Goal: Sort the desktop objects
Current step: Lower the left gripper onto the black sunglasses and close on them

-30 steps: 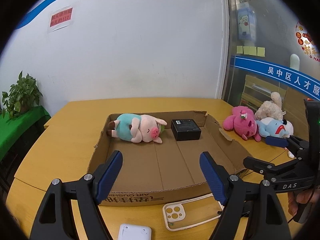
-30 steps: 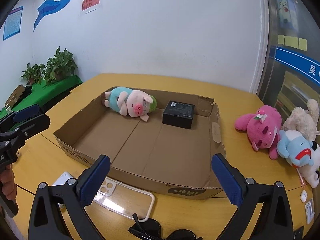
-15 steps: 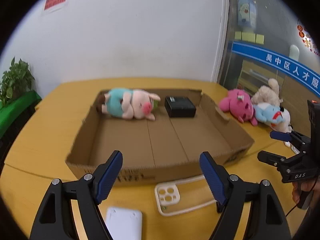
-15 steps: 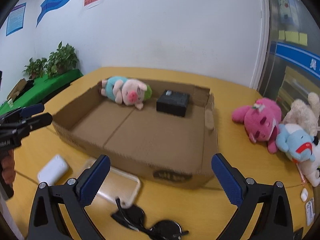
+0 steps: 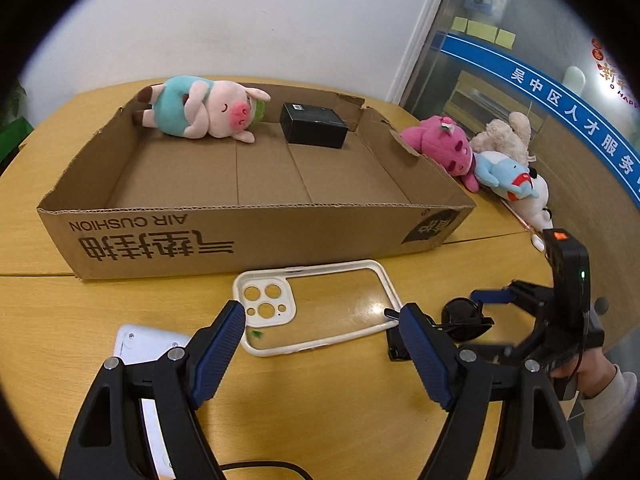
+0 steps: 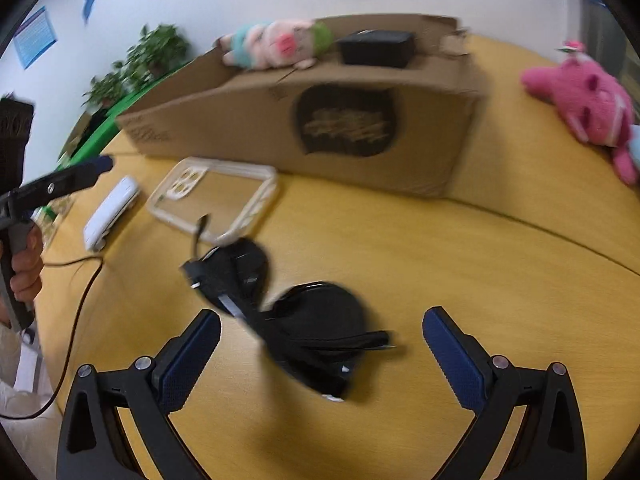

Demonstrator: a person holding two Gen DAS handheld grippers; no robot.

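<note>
While the yellow wooden counter [image 5: 48,308] carries everything, the biggest thing on it is the shallow cardboard box [image 5: 256,236], the landmark for all the rest. Inside the box, against its far wall, a pink pig plush in a teal shirt [image 5: 200,112] lies on its side, and a black box [image 5: 314,124] sits just beside it. Outside the box, past its right wall, a magenta plush [image 5: 438,144], a beige plush [image 5: 504,136] and a light blue plush [image 5: 506,174] huddle together on the counter. In front of the box's near wall, close to it, lies a clear phone case with a white rim [image 5: 316,306], camera holes toward the box. Nearer the camera than the case lies a white flat device [image 5: 148,344], partly hidden by the left tool [image 5: 322,354], whose blue-padded jaws are spread wide over the counter with nothing between them. Right of the case, also in front of the box, lie black sunglasses [image 6: 288,316], blurred in the right wrist view; the right tool [image 6: 320,354] hangs over them, jaws spread wide and not touching them.
</note>
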